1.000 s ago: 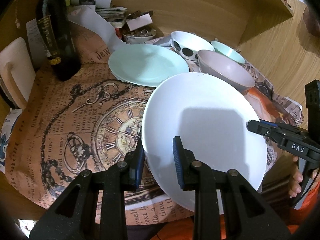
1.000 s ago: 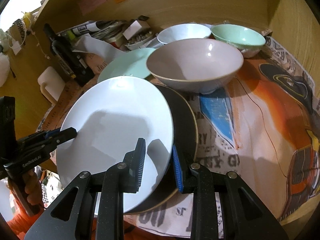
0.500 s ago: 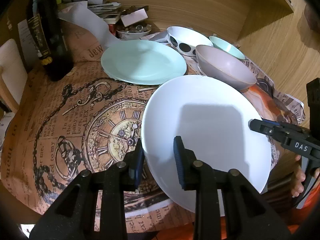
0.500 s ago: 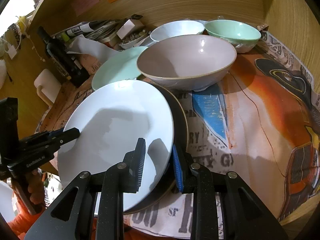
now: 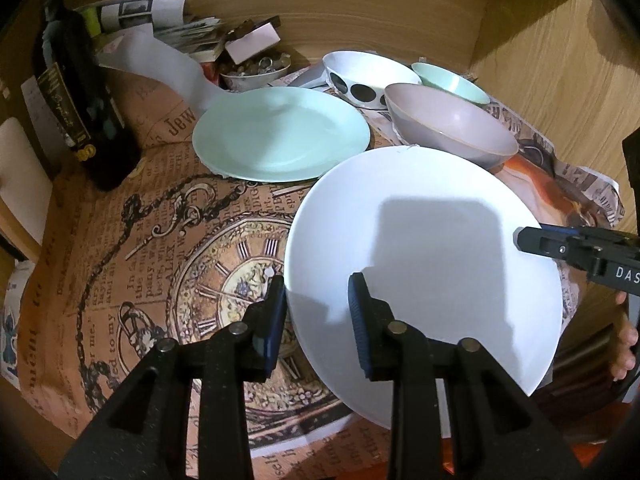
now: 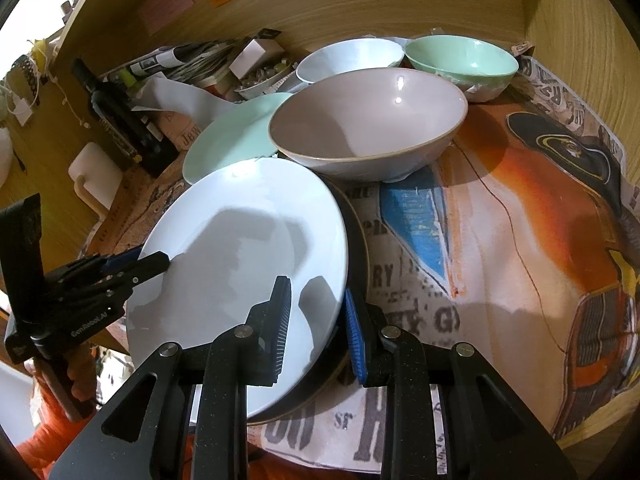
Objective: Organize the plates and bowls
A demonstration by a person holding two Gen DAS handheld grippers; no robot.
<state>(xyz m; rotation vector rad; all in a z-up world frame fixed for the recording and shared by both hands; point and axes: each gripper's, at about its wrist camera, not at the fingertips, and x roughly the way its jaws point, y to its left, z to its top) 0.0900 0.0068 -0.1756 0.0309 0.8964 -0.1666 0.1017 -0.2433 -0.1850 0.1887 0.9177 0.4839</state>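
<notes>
Large plate (image 5: pixel 424 248) sits at the near edge of the tabletop (image 5: pixel 120 248), resting on a second plate (image 6: pixel 356 256) that shows only along its right side. The left claw (image 5: pixel 316 312) straddles the large plate's left rim; the right claw (image 6: pixel 316 316) straddles its right rim. Behind and to the left lies another plate (image 5: pixel 280 132). Directly behind stands a wide bowl (image 6: pixel 368 128), apparently just touching the large plate's far rim. Two more bowls (image 6: pixel 348 60) (image 6: pixel 460 60) stand side by side behind it. A bottle (image 5: pixel 76 92) stands far left, papers (image 5: pixel 160 20) at the rear wall.
</notes>
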